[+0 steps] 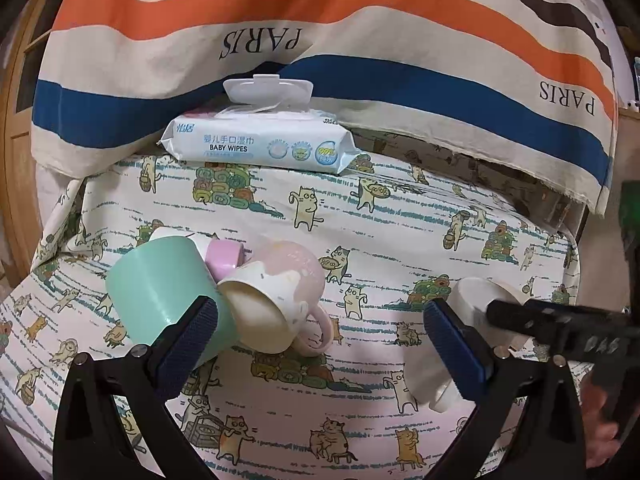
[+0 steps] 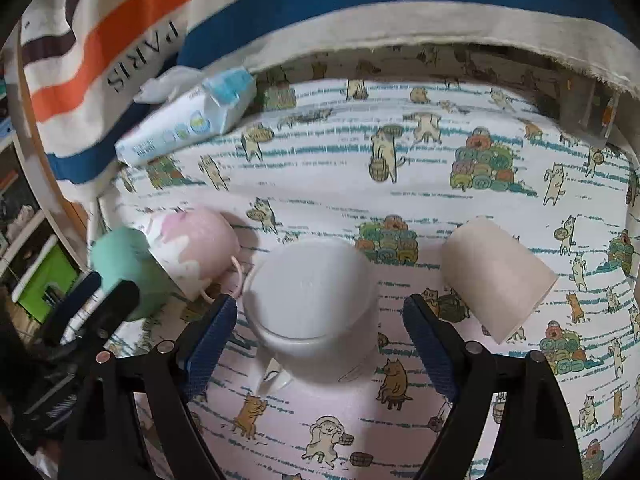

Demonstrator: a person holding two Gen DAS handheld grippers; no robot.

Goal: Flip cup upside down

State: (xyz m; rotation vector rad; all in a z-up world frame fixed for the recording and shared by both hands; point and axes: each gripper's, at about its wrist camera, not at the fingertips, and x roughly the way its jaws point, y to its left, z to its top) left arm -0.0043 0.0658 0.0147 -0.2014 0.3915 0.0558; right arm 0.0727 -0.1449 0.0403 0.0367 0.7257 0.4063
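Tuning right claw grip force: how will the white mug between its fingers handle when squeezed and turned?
The white mug looks glossy and rigid, probably ceramic: likely slippery, heavy for its size. It sits base-up, rim on the soft cat-print cloth, so probably stable. Its handle faces the right claw, whose jaws are open; it may snag.

A family home, by every sign: a cartoon-cat tablecloth (image 1: 400, 240) covers the table, a pack of baby wipes (image 1: 260, 144) lies beside a striped "PARIS" cloth (image 1: 360, 40), and household mugs (image 2: 192, 248) crowd the surface.
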